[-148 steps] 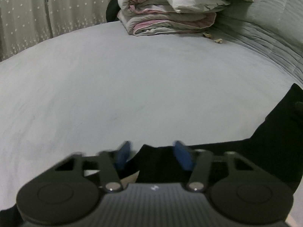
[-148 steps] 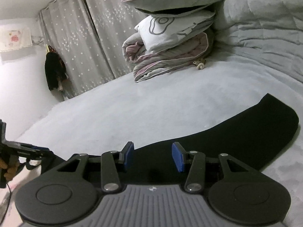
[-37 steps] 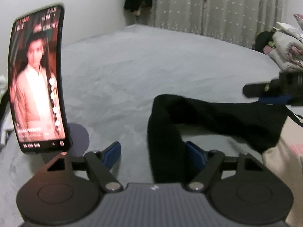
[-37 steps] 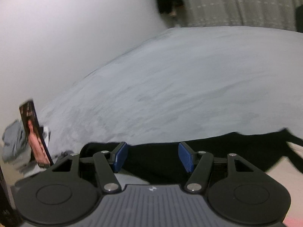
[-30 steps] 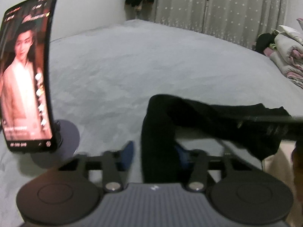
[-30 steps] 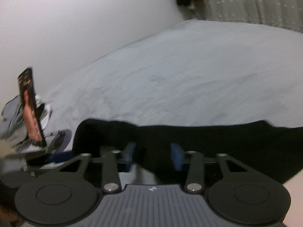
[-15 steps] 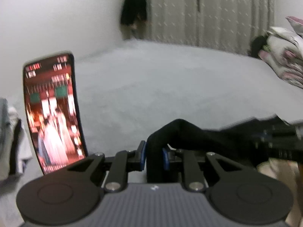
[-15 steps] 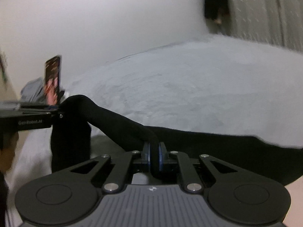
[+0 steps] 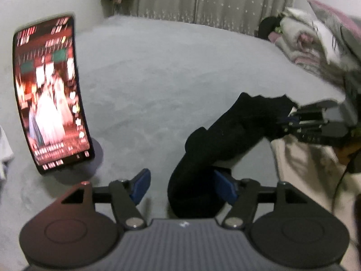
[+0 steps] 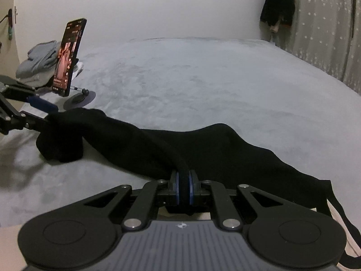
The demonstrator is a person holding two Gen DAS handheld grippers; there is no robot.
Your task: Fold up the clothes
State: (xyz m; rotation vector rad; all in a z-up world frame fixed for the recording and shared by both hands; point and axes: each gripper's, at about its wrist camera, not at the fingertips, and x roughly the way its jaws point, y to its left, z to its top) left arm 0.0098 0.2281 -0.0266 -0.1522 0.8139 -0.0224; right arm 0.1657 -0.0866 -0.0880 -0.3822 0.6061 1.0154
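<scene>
A black garment [image 10: 225, 149] lies stretched in a long band across the grey bed [image 10: 203, 79]. My right gripper [image 10: 183, 189] is shut on a raised fold of it. In the left wrist view my left gripper [image 9: 182, 186] is open; one end of the black garment [image 9: 225, 135] hangs bunched between its blue pads, against the right pad [image 9: 224, 188]. The right gripper [image 9: 315, 122] shows there holding the far end. The left gripper [image 10: 33, 110] shows at the left of the right wrist view.
A lit phone [image 9: 49, 94] stands on a round stand [image 10: 79, 98] at the left. Folded grey clothes [image 10: 38, 61] lie behind it. A stack of quilts and pillows [image 9: 315, 43] sits at the far right. Curtains [image 9: 214, 0] hang behind the bed. A beige cloth [image 9: 304, 169] lies at the right.
My left gripper was shut on the garment's end half a second ago and now stands open. My right gripper stays shut on its fold. Both views have swung a little.
</scene>
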